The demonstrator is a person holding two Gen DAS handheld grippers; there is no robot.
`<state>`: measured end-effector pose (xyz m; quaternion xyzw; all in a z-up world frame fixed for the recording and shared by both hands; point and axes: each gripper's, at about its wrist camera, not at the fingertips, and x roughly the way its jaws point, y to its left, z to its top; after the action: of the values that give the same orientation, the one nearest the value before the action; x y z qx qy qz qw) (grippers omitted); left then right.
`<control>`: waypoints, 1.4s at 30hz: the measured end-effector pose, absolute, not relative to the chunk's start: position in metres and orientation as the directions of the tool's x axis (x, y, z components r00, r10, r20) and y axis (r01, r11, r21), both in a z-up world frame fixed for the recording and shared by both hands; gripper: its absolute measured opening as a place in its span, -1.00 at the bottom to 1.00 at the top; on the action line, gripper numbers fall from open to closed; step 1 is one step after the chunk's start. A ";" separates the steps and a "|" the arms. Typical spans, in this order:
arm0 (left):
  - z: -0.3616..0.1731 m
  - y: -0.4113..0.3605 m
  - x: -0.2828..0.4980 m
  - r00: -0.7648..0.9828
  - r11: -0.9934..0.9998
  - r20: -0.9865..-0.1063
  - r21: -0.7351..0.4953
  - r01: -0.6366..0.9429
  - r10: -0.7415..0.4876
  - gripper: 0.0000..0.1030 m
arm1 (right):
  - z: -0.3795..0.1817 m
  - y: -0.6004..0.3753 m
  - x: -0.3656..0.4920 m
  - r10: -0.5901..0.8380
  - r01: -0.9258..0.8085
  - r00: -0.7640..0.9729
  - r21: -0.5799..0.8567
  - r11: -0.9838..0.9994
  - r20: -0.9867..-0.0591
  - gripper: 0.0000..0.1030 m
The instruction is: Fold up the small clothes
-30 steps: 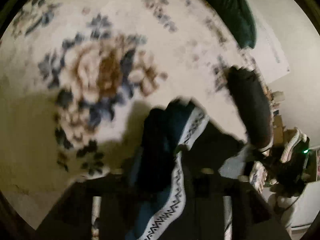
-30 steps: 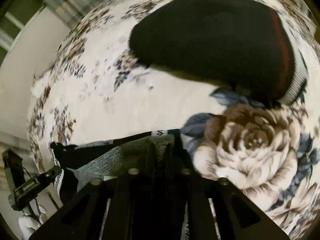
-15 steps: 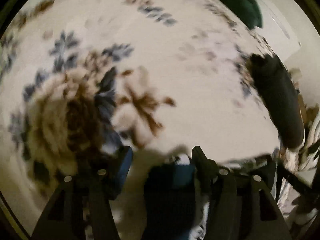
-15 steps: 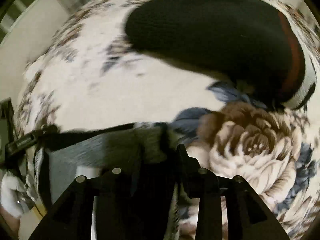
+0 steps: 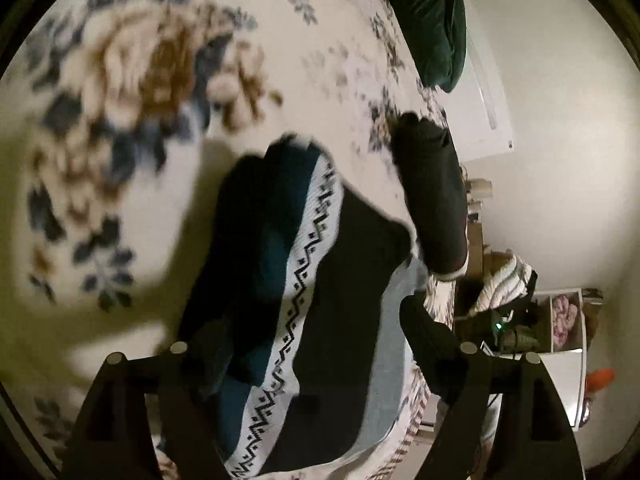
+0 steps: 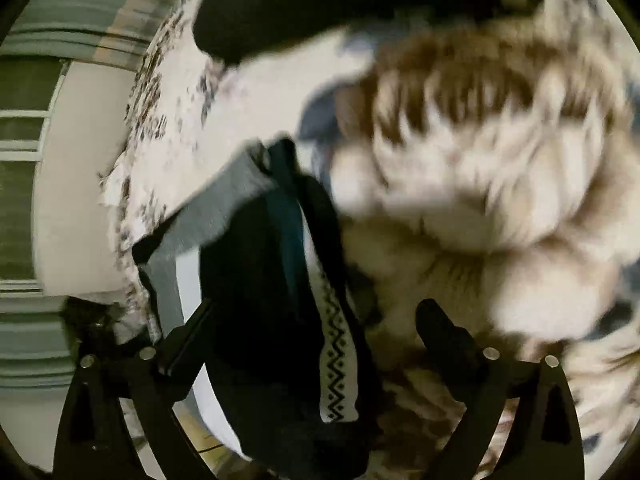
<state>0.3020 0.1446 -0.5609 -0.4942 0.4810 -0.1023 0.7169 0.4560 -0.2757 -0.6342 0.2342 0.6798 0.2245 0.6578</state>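
Note:
A folded sock, dark navy and teal with a white zigzag band and grey part (image 5: 304, 280), lies on the floral bedspread (image 5: 168, 120). My left gripper (image 5: 316, 332) is open, its fingers standing wide on either side of the sock. In the right wrist view the same sock (image 6: 280, 288) lies between the spread fingers of my right gripper (image 6: 316, 320), which is open. A second black sock with a red and white cuff (image 5: 436, 196) lies beyond it, and shows at the top of the right wrist view (image 6: 340, 0).
A dark green pillow (image 5: 432, 16) lies at the far end of the bed by the white wall. Shelves with clutter and a green light (image 5: 516, 320) stand past the bed's right edge. A striped curtain (image 6: 40, 80) shows at left.
Both grippers have opened wide and pulled back from the sock, which now lies folded on the bedspread. Both views are motion-blurred.

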 end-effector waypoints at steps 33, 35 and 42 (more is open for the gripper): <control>-0.599 0.145 0.287 0.414 0.493 -0.611 -0.791 -0.362 -0.675 0.89 | -0.674 -0.211 0.454 0.740 0.007 -0.213 0.756 0.654 -0.638 1.00; -0.589 0.141 0.282 0.446 0.489 -0.591 -0.806 -0.333 -0.672 0.89 | -0.674 -0.212 0.454 0.752 0.014 -0.202 0.766 0.643 -0.628 1.00; -0.578 0.117 0.292 0.470 0.543 -0.605 -0.793 -0.278 -0.643 0.30 | -0.672 -0.214 0.453 0.772 0.009 -0.154 0.780 0.625 -0.617 0.96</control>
<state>0.2920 0.1174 -0.5785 -0.4613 0.4991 -0.1264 0.7226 0.4527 -0.2138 -0.6716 0.2845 0.6860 0.3262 0.5849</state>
